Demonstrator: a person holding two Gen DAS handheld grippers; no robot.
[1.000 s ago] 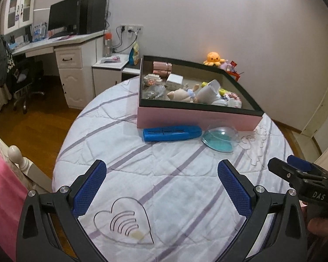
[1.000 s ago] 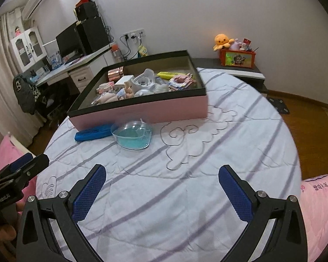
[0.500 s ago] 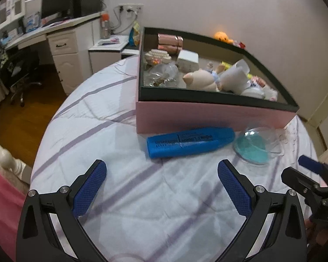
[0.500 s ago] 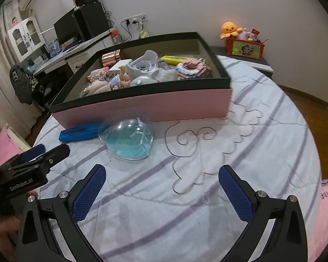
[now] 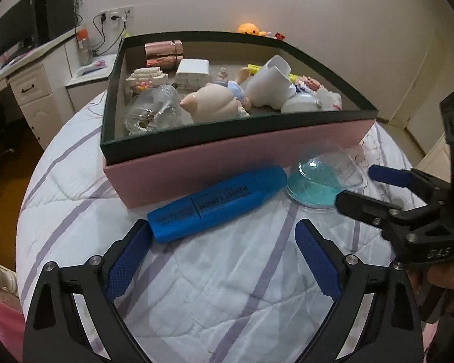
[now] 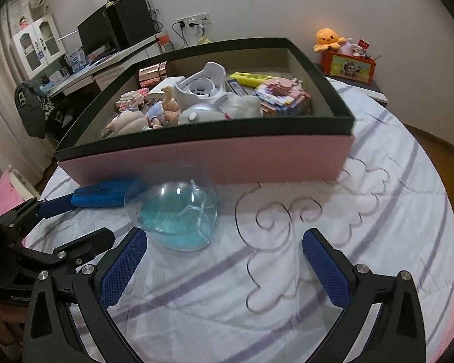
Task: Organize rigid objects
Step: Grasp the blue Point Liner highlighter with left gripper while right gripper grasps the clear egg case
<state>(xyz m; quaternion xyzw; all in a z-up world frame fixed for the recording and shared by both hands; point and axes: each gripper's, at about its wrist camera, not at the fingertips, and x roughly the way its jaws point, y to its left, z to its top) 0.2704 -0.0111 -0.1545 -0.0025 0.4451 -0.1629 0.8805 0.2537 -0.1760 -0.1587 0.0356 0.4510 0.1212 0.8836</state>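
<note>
Left wrist view — left gripper (image 5: pixel 224 252): jaws wide, holding nothing, low over the quilted bed (image 5: pixel 227 287).
Blue highlighter (image 5: pixel 218 202): lying on the quilt against the pink box (image 5: pixel 227 154), just ahead of the left pad.
Right wrist view — right gripper (image 6: pixel 224 267): jaws wide, nothing between them.
Clear heart dish (image 6: pixel 174 211): on the quilt before the box, beside the highlighter, near the left pad.

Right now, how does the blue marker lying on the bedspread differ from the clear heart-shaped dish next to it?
The blue marker is opaque and solid blue; the heart-shaped dish is see-through with a turquoise bottom. The marker is long and slim and lies on its side; the dish is rounded and sits upright. Both rest on the bedspread just in front of the pink box, outside it, and neither is gripped.
</note>
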